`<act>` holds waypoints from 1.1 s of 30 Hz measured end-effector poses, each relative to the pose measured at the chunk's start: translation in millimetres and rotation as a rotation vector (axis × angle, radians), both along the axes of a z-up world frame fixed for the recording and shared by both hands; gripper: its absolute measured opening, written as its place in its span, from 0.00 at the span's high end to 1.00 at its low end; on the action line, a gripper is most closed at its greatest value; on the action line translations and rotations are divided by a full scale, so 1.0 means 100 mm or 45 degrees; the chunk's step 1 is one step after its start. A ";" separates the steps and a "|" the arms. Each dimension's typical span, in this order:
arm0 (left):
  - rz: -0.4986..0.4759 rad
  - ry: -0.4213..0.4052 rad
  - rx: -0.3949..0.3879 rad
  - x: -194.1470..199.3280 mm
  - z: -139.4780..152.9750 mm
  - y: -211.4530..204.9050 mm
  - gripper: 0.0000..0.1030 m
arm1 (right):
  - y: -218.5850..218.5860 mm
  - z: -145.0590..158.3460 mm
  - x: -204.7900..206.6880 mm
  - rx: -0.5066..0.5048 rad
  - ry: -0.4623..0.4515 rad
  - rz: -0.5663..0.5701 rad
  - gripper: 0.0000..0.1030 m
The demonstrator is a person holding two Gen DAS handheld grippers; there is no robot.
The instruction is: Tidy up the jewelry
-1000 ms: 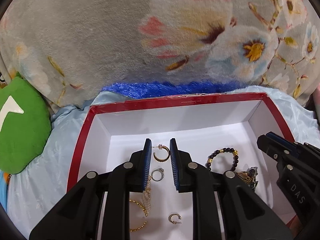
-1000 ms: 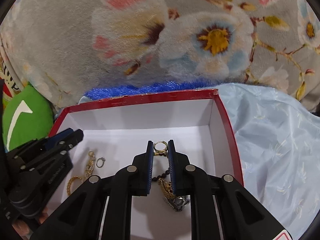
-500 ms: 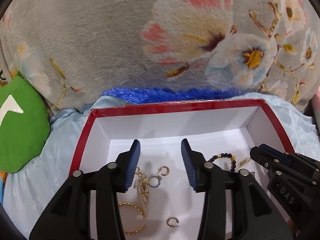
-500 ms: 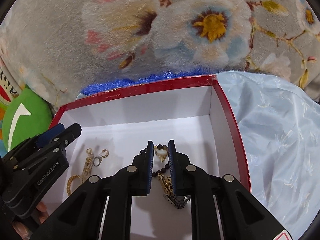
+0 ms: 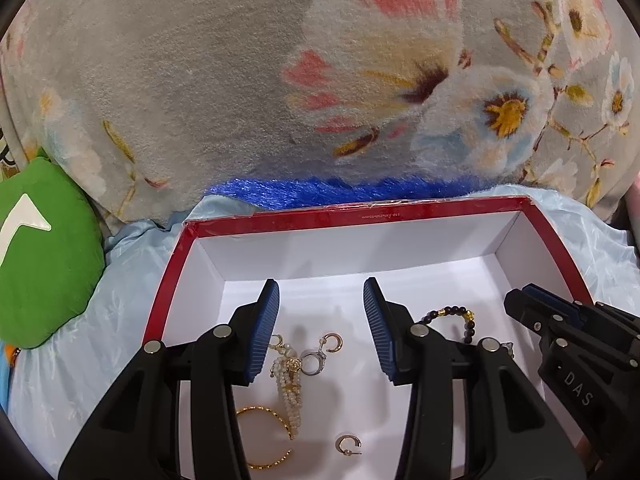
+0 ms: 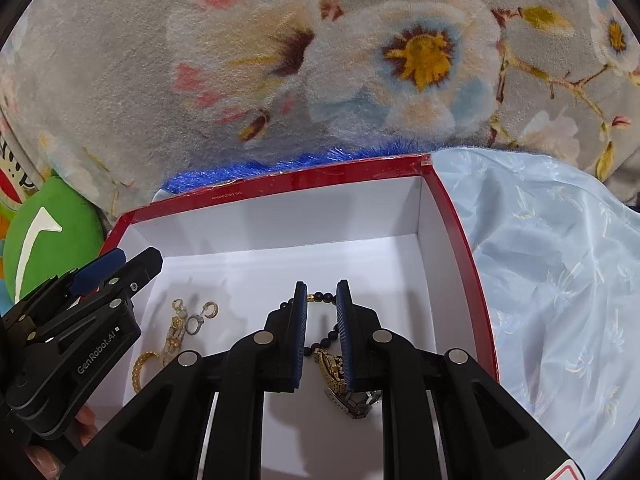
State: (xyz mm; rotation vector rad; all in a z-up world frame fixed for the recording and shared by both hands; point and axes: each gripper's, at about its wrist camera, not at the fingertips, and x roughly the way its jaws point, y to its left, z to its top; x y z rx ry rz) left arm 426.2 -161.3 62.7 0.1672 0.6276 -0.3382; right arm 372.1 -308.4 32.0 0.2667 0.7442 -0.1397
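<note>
Jewelry sits loose in the red box (image 5: 440,210). My left hand-held gripper (image 5: 320,330) has just been opening, nothing between its jaws; the right one (image 6: 322,336) is nearly shut, empty. Risk: the pearl earring (image 5: 290,380) touches the silver ring (image 5: 314,362), so I'd probably snag both.

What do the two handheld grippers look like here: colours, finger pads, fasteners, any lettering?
Both are matte black plastic with ribbed blue pads and round silver fasteners at the joints. The left gripper carries white "GenRobot.AI" lettering on its side, seen from the right wrist view. The right gripper shows "DAS" on its body in the left wrist view. No cables visible.
</note>
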 end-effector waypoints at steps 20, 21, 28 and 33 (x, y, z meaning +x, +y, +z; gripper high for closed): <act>0.156 -0.012 0.040 -1.24 0.09 0.78 0.11 | 0.59 0.27 -1.50 -0.247 -0.106 -0.123 0.46; 0.159 0.030 0.025 -1.29 0.03 0.85 0.11 | 0.62 0.23 -1.56 -0.245 -0.097 -0.128 0.44; 0.197 0.055 -0.012 -1.38 -0.14 0.95 0.11 | 0.77 0.08 -1.56 -0.226 -0.065 -0.139 0.40; 0.208 0.066 0.005 -1.35 -0.19 0.97 0.11 | 0.72 0.03 -1.47 -0.216 -0.055 -0.160 0.33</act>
